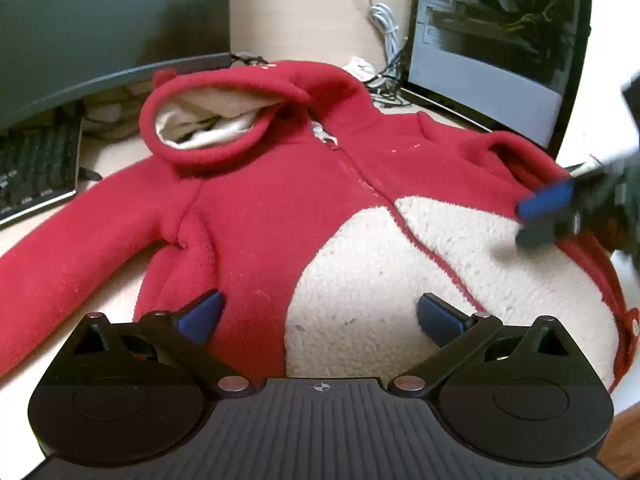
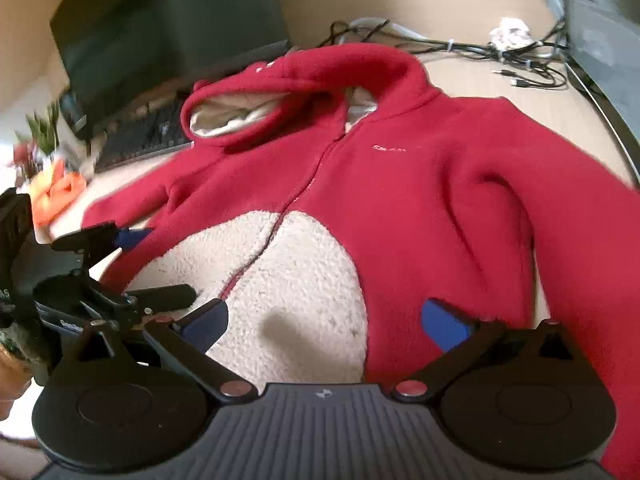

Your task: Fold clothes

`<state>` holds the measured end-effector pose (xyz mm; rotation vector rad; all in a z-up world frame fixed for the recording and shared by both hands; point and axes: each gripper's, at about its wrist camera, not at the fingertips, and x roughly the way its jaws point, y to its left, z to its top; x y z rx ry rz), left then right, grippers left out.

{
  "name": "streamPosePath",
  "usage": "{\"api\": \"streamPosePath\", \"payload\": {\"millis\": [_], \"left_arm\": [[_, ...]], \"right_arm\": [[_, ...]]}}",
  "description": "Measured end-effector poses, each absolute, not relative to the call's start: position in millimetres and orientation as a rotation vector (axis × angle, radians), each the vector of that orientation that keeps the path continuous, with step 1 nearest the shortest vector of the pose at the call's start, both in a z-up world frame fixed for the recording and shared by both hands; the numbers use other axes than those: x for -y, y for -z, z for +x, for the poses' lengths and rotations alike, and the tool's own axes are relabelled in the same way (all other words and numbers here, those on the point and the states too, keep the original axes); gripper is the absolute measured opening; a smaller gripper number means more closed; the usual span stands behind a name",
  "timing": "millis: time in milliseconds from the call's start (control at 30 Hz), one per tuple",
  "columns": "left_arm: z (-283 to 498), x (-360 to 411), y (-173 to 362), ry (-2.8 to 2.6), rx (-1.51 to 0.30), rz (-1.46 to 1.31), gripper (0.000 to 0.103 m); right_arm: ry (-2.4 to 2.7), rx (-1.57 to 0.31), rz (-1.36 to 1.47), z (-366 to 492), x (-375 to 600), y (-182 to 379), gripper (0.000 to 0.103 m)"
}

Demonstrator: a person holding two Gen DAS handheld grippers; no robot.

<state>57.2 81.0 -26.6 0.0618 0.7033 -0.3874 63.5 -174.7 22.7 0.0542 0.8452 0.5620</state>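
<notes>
A small red fleece hooded jacket (image 1: pixel 280 208) with a cream belly patch (image 1: pixel 376 288) lies face up and zipped on a light table; it also shows in the right wrist view (image 2: pixel 420 184). My left gripper (image 1: pixel 318 316) is open and empty, low over the jacket's lower front. My right gripper (image 2: pixel 324 320) is open and empty over the cream patch (image 2: pixel 288 280). The right gripper shows in the left wrist view (image 1: pixel 540 220), blurred, at the jacket's right side. The left gripper shows in the right wrist view (image 2: pixel 156 264) at the jacket's left side. Both sleeves lie spread outward.
A dark monitor (image 1: pixel 100 24) and keyboard (image 1: pixel 36 168) stand behind the hood at left. A computer case (image 1: pixel 500 44) stands at the back right, with cables (image 2: pixel 480 48) on the table. Orange items (image 2: pixel 56 192) and a plant (image 2: pixel 40 132) sit far left.
</notes>
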Motion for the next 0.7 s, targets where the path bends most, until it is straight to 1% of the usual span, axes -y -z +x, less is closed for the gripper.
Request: {"api": "streamPosePath", "payload": {"millis": [100, 167, 200, 300, 433, 500, 600, 700], "left_arm": [[51, -82, 23, 0.378, -0.702, 0.052, 0.103], [53, -83, 23, 0.376, -0.701, 0.035, 0.103], [54, -83, 23, 0.376, -0.699, 0.029, 0.103], [55, -83, 24, 0.376, -0.688, 0.017, 0.103], [56, -85, 24, 0.377, -0.681, -0.002, 0.103], [57, -87, 24, 0.379, -0.68, -0.016, 0.103], [58, -89, 23, 0.382, -0.678, -0.036, 0.103], [59, -91, 23, 0.385, -0.677, -0.059, 0.103]], "right_arm": [[-0.539, -0.622, -0.175, 75, 139, -55, 0.103], [-0.506, -0.496, -0.316, 96, 107, -69, 0.103], [-0.506, -0.462, -0.353, 109, 92, -72, 0.103], [-0.544, -0.441, -0.409, 149, 46, -65, 0.103], [-0.579, -0.442, -0.551, 176, -1, -42, 0.103], [-0.513, -0.46, -0.532, 198, 4, -43, 0.103], [-0.261, -0.503, -0.36, 251, 57, -59, 0.103], [-0.034, -0.491, -0.227, 306, 109, -81, 0.103]]}}
